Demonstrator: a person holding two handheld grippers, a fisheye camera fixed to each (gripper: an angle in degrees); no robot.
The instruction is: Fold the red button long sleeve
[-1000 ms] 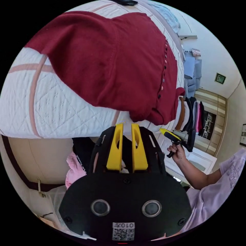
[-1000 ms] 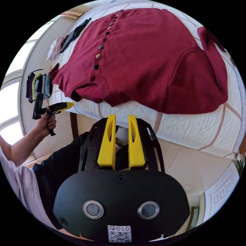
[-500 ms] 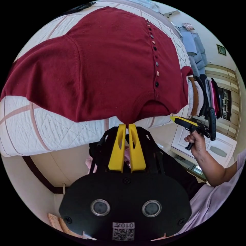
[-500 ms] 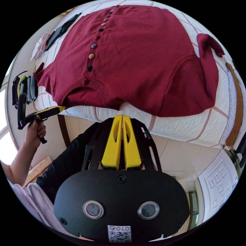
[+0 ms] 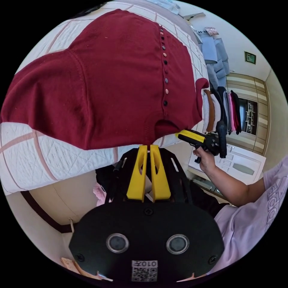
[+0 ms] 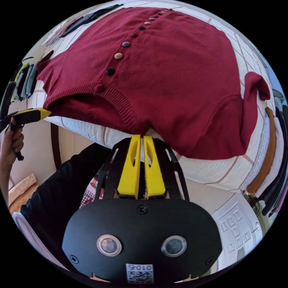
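White quilted bed with pink stripes (image 5: 60, 156) carries the red knit button-front long sleeve (image 5: 120, 78), spread front up, collar end hanging over the near edge. One sleeve is cut off at the frame edge in the left gripper view; the other sleeve's cuff (image 6: 255, 87) curls up in the right gripper view. Folded clothes stack (image 5: 222, 111) at the bed edge, details hard to make out. Left tongs (image 5: 147, 146): yellow jaws pressed nearly together, tips at the shoulder edge; actual pinch hidden by fabric. Right tongs (image 6: 138, 136): jaws nearly together, tips under the collar rib, grip likewise unclear.
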